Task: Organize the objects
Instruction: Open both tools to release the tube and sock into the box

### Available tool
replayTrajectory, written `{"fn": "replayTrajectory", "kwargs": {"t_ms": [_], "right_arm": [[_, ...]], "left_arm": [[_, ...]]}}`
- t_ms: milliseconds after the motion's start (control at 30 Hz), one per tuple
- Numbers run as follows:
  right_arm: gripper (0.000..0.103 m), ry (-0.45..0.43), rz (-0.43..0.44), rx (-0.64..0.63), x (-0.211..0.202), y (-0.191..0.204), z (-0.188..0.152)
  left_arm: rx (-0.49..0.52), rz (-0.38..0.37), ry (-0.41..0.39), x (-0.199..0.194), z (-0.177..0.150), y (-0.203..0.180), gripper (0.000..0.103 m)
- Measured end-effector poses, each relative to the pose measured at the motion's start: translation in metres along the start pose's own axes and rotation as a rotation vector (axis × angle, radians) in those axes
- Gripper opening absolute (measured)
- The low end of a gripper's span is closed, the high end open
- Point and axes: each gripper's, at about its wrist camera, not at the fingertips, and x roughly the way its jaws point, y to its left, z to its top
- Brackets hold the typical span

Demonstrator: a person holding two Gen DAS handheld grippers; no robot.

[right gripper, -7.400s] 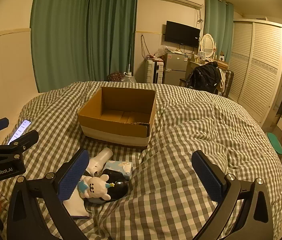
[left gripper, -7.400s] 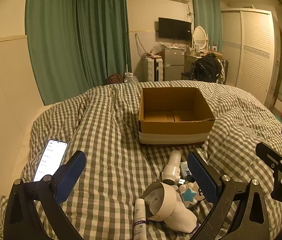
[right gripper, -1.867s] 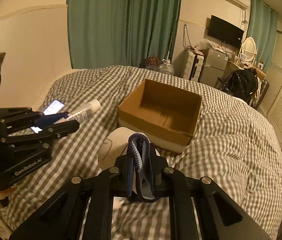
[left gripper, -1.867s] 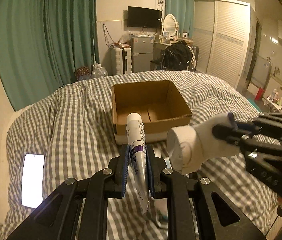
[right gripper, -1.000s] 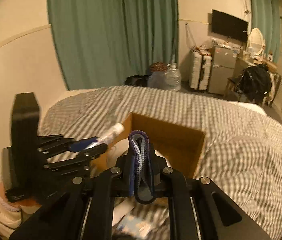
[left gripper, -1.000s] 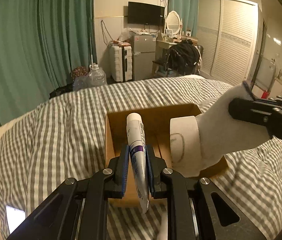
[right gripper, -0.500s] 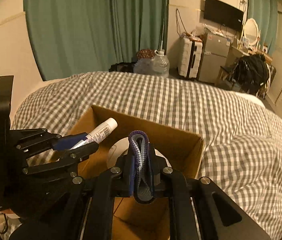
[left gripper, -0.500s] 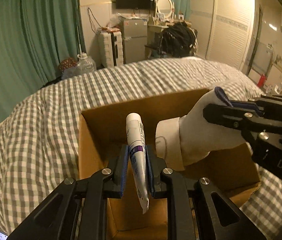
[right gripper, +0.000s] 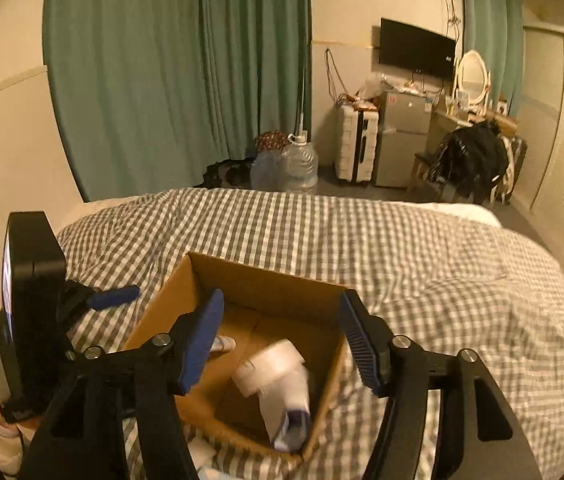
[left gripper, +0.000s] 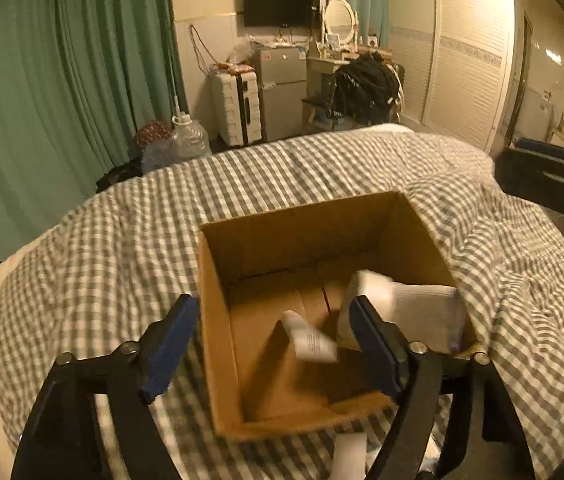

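Note:
An open cardboard box (left gripper: 218,320) (right gripper: 162,300) sits on the checked bedcover. A white tube (left gripper: 309,340) lies blurred inside it; its tip shows in the right wrist view (right gripper: 224,344). A white sock with a blue-edged cuff (left gripper: 410,312) (right gripper: 282,388) lies in the box's right part. My left gripper (left gripper: 272,354) is open and empty above the box's near left side. My right gripper (right gripper: 282,340) is open and empty above the box. Part of the right gripper shows at the right of the left wrist view (left gripper: 550,184).
The checked bedcover (left gripper: 102,260) (right gripper: 442,280) surrounds the box. White items (left gripper: 348,456) lie on the bed just in front of the box. Beyond the bed are water bottles (right gripper: 298,168), a suitcase, a small fridge and green curtains.
Both grippers opened. The tube dropped out of the left gripper and the sock out of the right gripper, both into the box. The right gripper has drawn away to the right.

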Motion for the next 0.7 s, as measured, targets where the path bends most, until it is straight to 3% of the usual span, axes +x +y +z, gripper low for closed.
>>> {"fn": "replayTrajectory", "kwargs": {"t_ms": [267, 367, 433, 700], "right_arm": [[0.071, -0.03, -0.031, -0.031, -0.078, 0.01, -0.01], [0.074, -0.056, -0.038, -0.039, -0.109, 0.017, -0.015], [0.075, -0.07, -0.041, -0.046, -0.127, 0.023, -0.019], [0.079, -0.052, -0.042, -0.076, -0.161, 0.049, -0.06]], "left_arm": [[-0.003, 0.037, -0.051, -0.074, -0.015, -0.006, 0.085], [-0.015, 0.051, -0.074, -0.099, -0.025, -0.007, 0.094], [-0.024, 0.053, -0.085, -0.116, -0.036, -0.007, 0.094], [-0.03, 0.119, -0.054, -0.127, -0.082, -0.01, 0.095]]}}
